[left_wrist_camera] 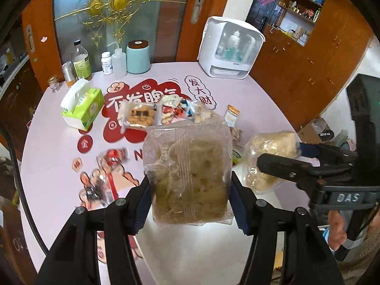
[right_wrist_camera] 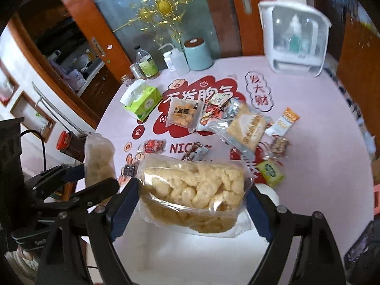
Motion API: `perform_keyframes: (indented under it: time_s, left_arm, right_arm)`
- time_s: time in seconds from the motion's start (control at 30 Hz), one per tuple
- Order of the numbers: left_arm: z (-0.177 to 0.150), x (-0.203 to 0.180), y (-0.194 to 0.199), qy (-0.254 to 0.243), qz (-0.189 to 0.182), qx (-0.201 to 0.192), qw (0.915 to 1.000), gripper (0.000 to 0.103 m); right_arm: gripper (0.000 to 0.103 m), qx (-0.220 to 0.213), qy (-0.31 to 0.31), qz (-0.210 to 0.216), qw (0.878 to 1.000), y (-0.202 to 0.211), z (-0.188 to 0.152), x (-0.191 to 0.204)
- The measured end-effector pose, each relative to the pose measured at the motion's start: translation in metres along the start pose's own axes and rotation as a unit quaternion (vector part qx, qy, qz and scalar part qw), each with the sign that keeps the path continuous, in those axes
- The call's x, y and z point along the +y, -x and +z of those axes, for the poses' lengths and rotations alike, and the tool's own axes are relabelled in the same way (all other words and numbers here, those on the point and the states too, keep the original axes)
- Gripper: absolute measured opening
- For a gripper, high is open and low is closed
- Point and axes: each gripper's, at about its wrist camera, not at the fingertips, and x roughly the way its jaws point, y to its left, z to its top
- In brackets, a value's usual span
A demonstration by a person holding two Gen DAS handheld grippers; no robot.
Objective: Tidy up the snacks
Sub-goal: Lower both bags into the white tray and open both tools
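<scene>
Left wrist view: the left gripper (left_wrist_camera: pixel 190 187) is clamped on a clear bag of brownish puffed snacks (left_wrist_camera: pixel 188 171), whose lower edge hides the pink round table (left_wrist_camera: pixel 52 156). The right gripper (right_wrist_camera: pixel 192 204) is clamped on a clear bag of pale puffed snacks (right_wrist_camera: pixel 194 187), above the table's near edge, with wooden doors (right_wrist_camera: pixel 90 30) behind.

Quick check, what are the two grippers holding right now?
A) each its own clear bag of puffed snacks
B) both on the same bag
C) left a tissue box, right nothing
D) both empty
A: the left gripper has its jaws closed on one clear bag of puffed snacks, and the right gripper clamps a second clear bag; the green tissue box sits untouched on the table.
</scene>
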Motion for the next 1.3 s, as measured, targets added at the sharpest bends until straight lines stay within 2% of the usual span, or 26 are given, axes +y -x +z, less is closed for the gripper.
perform_keyframes:
  time_s: [0.1,0.2,0.4,0.5,0.57,0.63,0.7,0.77,0.97,1.3]
  left_arm:
    - [-0.02,-0.017,-0.003,-0.01,0.008,-0.002,0.9999,0.058]
    - [-0.039,-0.031,-0.019,-0.024,0.037,0.012,0.999,0.058]
    - [-0.064,-0.04,-0.038,-0.005,0.044,0.044,0.998,0.059]
    - [-0.072,-0.039,-0.045,0.009,0.052,0.064,0.9965,0.07]
    - [-0.075,-0.032,-0.047,0.033,0.051,0.073,0.9955,0.085]
    - [-0.077,-0.026,-0.047,0.057,0.033,0.08,0.9947,0.088]
    - [-0.08,-0.023,-0.045,0.075,0.023,0.078,0.9938,0.09]
    - [-0.082,-0.022,-0.042,0.084,0.029,0.073,0.9934,0.095]
    - [-0.088,-0.017,-0.03,0.112,0.028,0.054,0.9919,0.097]
    - [-0.092,-0.02,-0.005,0.097,0.058,0.016,0.9935,0.097]
  right_arm:
    - [0.086,-0.005,0.022,-0.03,0.999,0.007,-0.021,0.0]
    - [0.086,0.007,0.044,-0.048,0.998,0.006,-0.04,-0.003]
    - [0.088,0.063,0.03,-0.04,0.997,-0.018,-0.072,-0.019]
    - [0.092,0.064,0.022,-0.04,0.997,-0.022,-0.084,-0.027]
    - [0.103,0.051,0.013,-0.043,0.998,-0.021,-0.087,-0.032]
    - [0.103,0.036,0.006,-0.042,0.998,-0.018,-0.091,-0.036]
    - [0.103,0.026,0.001,-0.035,0.999,-0.015,-0.092,-0.037]
    - [0.103,0.016,0.004,-0.029,0.999,-0.01,-0.092,-0.035]
    - [0.103,0.004,0.019,-0.013,1.0,-0.002,-0.094,-0.027]
    - [0.103,-0.013,0.031,0.008,0.999,0.009,-0.097,-0.015]
